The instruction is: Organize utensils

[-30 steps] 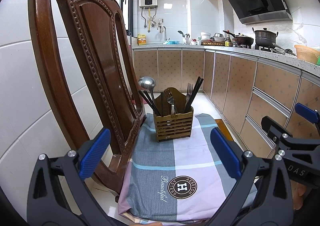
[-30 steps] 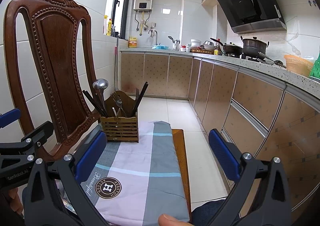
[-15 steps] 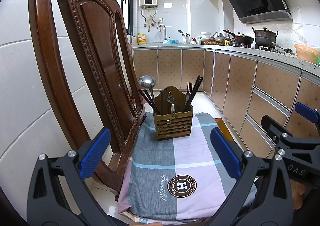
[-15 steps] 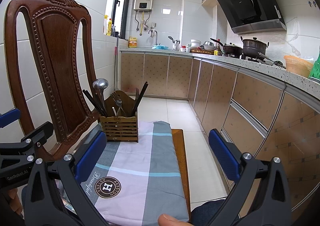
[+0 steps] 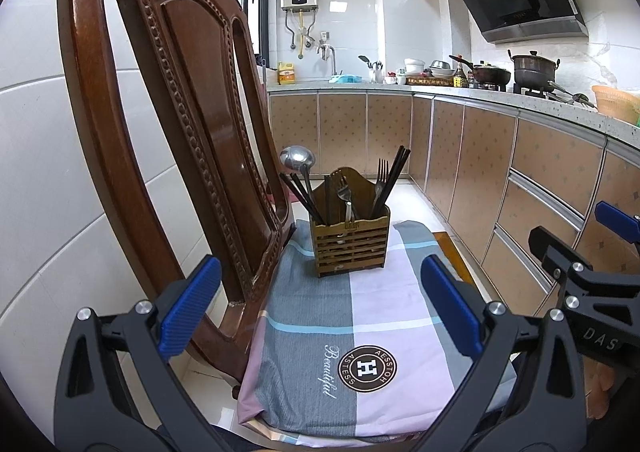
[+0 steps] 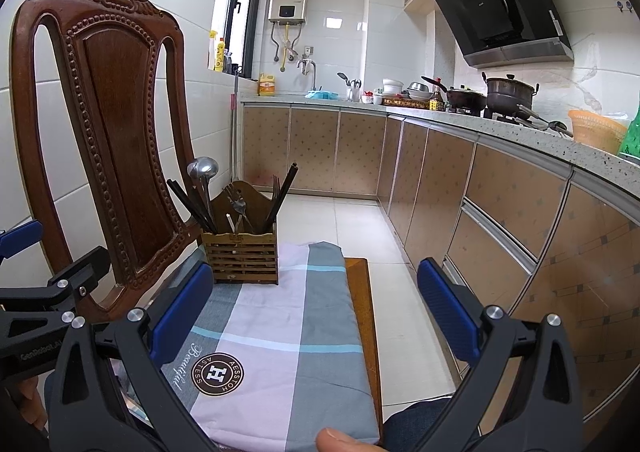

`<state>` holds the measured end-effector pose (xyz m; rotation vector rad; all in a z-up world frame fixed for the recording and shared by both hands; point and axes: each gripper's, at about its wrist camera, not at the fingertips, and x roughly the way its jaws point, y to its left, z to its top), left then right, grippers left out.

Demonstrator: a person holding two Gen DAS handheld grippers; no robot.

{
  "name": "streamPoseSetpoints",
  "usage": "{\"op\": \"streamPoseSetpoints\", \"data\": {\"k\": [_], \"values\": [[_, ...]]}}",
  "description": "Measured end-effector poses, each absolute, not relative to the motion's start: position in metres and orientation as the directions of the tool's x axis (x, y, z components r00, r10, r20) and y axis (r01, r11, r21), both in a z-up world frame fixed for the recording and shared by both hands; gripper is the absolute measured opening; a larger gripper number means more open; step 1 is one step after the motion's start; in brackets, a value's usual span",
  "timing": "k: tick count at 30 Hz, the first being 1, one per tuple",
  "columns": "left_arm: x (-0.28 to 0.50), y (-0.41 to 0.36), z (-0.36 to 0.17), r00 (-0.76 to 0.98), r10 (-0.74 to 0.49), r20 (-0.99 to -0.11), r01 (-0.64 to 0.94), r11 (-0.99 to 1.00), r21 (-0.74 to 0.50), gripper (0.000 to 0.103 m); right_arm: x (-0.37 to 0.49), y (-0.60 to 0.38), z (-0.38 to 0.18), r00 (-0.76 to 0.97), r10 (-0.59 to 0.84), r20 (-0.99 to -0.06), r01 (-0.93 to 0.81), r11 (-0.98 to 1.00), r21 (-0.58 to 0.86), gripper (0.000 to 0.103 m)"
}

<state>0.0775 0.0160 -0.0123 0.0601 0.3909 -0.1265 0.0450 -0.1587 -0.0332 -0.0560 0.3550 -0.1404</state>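
Utensil holder hides the utensils' lower ends — countertop clutter indistinct.

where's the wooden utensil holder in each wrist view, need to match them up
Left wrist: the wooden utensil holder stands just above center, at the far end of the checked cloth, right of the chair back.
Right wrist: the holder sits left of center, at the cloth's far left corner, close by the chair back.
Shared landmark: the round H logo printed on the cloth.

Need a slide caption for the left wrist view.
Open left gripper facing a wooden utensil caddy on a plaid cloth, beside a carved chair.
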Motion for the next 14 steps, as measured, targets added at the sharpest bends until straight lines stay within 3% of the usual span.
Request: {"op": "streamPoseSetpoints", "data": {"k": [14], "values": [[0.0770, 0.0146, -0.0138, 0.912, -0.118, -0.392, 0.143, 0.989, 0.033, 0.099, 0.0473, -0.1577, -0.0366, 0.923, -0.154, -0.353, 0.136, 0.988, -0.075, 0.100]]}}
